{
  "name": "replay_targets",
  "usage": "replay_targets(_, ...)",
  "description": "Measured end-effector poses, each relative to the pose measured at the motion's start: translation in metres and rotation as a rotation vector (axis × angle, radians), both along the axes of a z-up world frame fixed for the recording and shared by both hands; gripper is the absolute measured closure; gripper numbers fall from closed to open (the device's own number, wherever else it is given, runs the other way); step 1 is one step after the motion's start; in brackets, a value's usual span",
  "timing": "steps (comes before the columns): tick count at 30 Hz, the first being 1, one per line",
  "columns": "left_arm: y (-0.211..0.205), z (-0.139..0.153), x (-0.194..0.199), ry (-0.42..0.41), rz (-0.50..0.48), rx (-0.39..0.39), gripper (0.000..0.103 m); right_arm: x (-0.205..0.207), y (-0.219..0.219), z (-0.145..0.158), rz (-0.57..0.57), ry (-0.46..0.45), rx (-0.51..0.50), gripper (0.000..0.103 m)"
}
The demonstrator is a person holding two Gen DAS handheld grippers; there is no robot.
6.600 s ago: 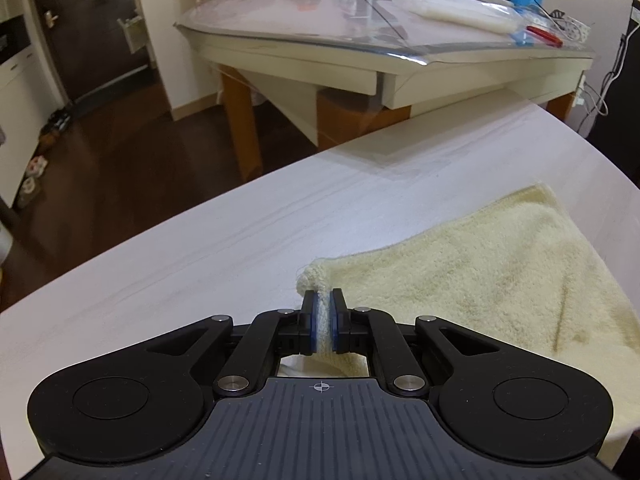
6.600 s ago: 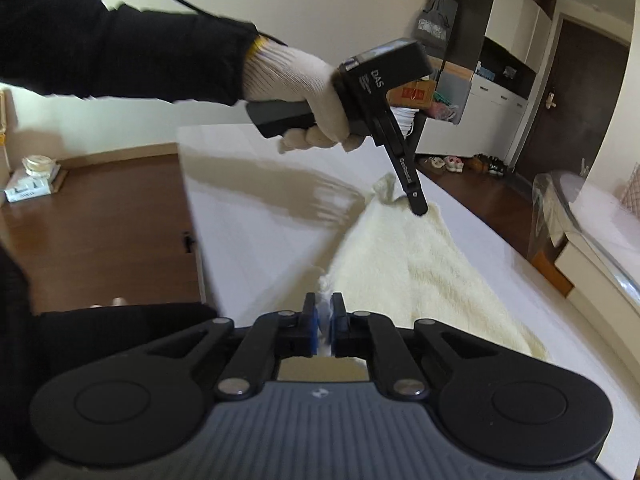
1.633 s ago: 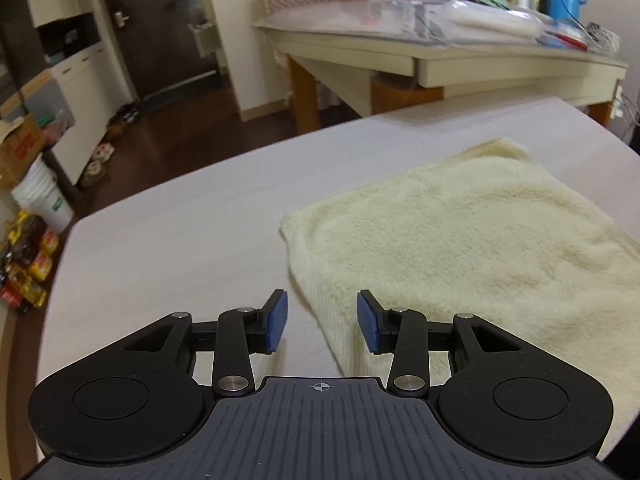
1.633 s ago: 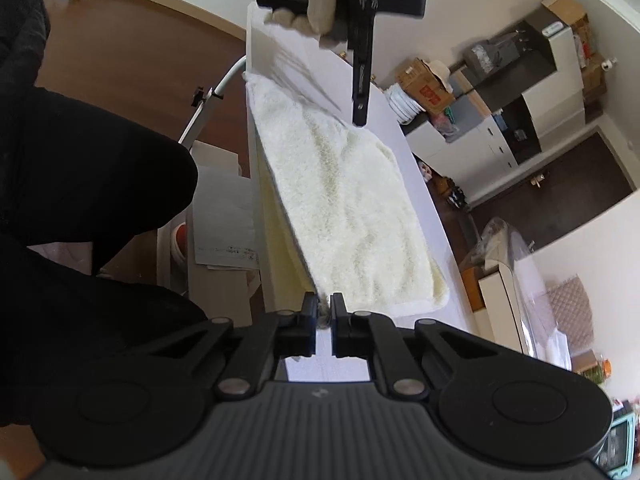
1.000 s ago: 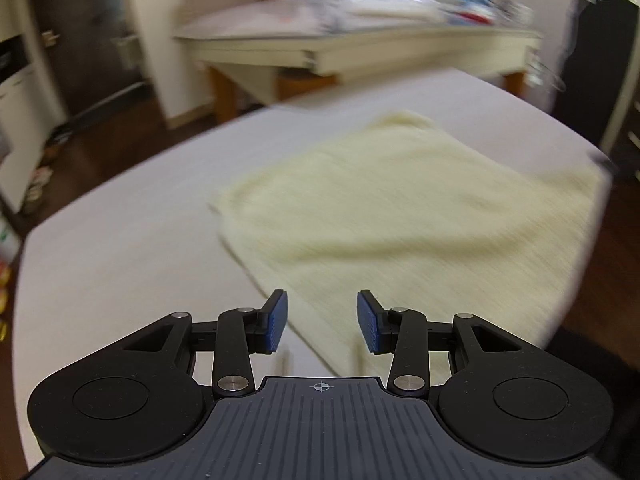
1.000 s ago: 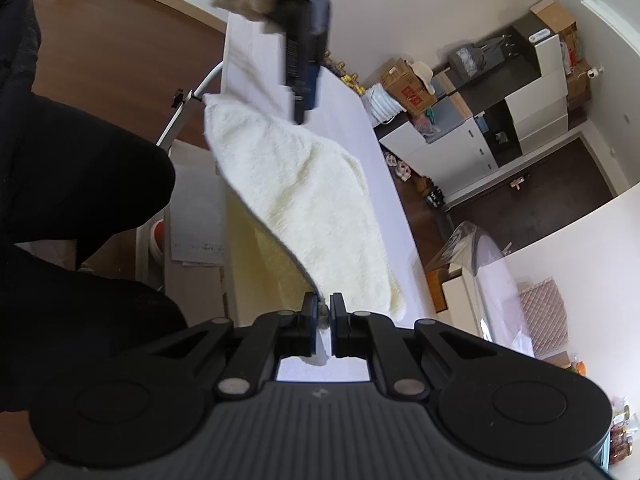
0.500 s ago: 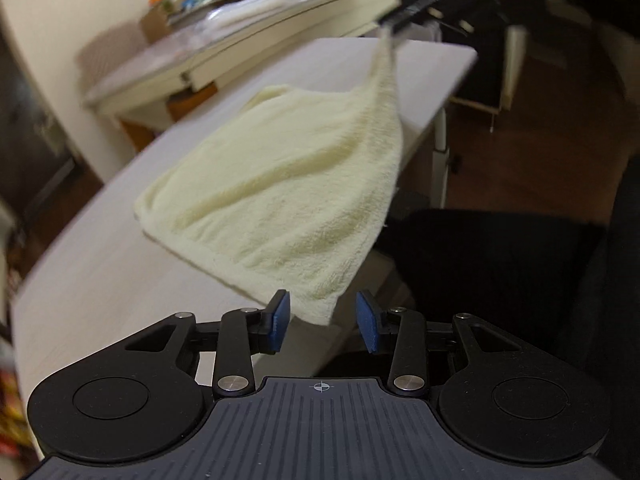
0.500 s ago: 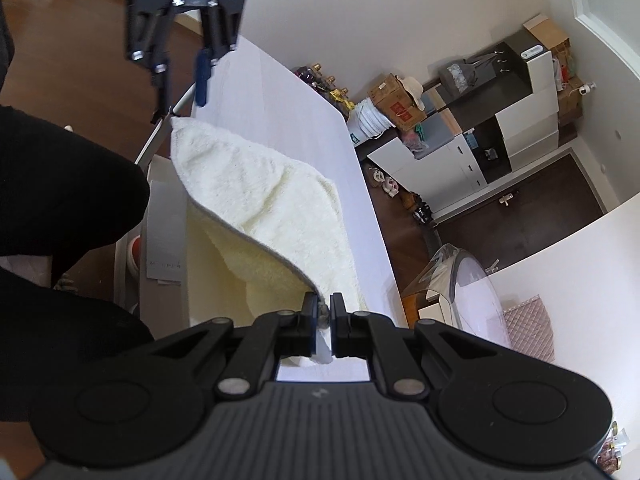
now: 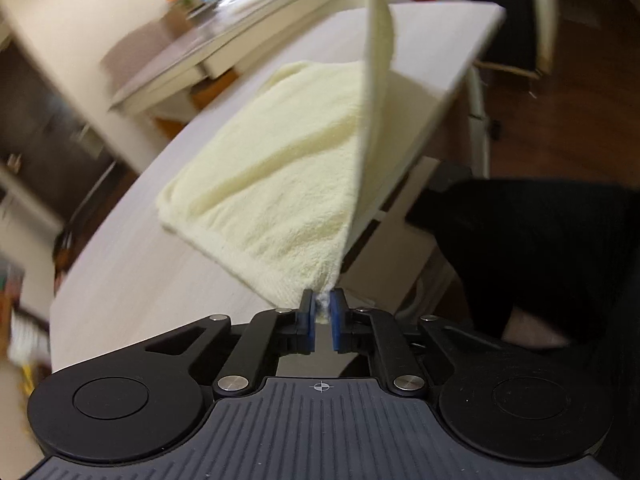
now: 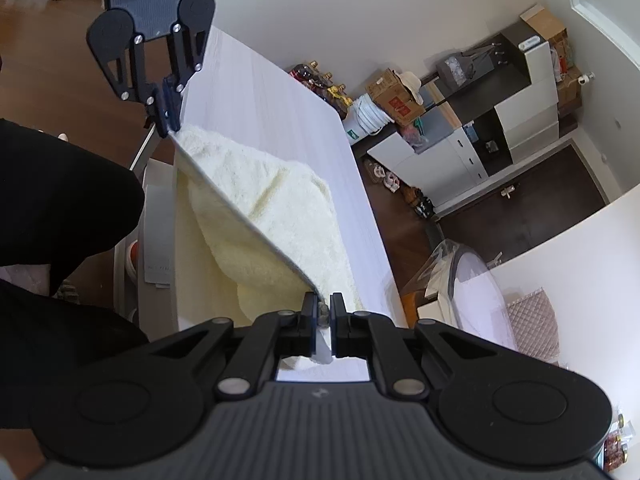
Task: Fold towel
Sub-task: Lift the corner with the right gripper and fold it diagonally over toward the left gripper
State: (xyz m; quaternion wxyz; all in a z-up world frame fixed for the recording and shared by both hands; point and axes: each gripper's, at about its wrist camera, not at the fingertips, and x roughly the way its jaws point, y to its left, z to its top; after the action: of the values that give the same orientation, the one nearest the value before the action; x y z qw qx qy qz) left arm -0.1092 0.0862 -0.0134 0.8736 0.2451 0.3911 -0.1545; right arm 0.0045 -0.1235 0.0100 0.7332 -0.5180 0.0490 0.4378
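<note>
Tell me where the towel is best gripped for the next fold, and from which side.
Grip the towel at its two corners on the table's near edge, from the person's side. That edge is raised and taut there; the left gripper and right gripper each already pinch one corner.

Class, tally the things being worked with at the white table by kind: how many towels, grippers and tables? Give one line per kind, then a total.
Pale yellow terry towel: 1
Black two-finger grippers: 2, the left gripper and the right gripper, each shut on a towel corner
White rectangular table: 1
Total: 4
</note>
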Motion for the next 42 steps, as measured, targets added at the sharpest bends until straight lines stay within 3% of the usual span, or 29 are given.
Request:
replay_targets(7, 0.031, 0.015, 0.006, 0.068, 0.214, -0.279, 0.096, 0.026, 0.015, 0.022, 0.081, 0.025, 0.001, 0.096)
replay_targets(15, 0.058, 0.02, 0.01, 0.125, 0.298, -0.471, 0.097, 0.076, 0.074, 0.045, 0.199, 0.014, -0.1, 0.096)
replay_targets(23, 0.085, 0.01, 0.015, 0.192, 0.461, -0.661, 0.097, 0.123, 0.153, 0.029, 0.315, 0.049, -0.261, 0.096)
replay_targets(34, 0.093, -0.004, 0.019, 0.222, 0.613, -0.782, 0.097, 0.156, 0.217, -0.005, 0.411, 0.116, -0.353, 0.096)
replay_targets(42, 0.09, -0.013, 0.019, 0.23, 0.649, -0.84, 0.097, 0.169, 0.247, -0.027, 0.45, 0.16, -0.398, 0.096)
